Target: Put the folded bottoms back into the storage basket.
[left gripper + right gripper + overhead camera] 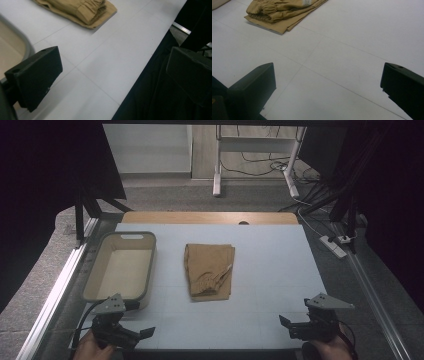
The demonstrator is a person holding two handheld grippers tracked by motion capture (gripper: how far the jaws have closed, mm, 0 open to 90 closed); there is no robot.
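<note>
Tan cloth, a folded garment with a gathered waistband, lay flat near the middle of the white table mat, well apart from both of my tools; its waistband end faced my side of the table, and a small white label showed on its right edge. I held my left gripper low at the near left corner of the mat, its jaws spread wide and empty, pointing inward across the near edge; in the left gripper view the folded garment sat far up the mat beyond the jaws, with nothing between them but bare mat and the dark drop past the table's edge. I held my right gripper at the near right corner, jaws likewise spread wide and holding nothing, aimed leftward; in the right gripper view the garment lay at the upper left, its label turned up, well clear of the jaws. Beside the garment, to its left, stood a beige bin with a grey rim, just beyond my left gripper; the two did not touch.
</note>
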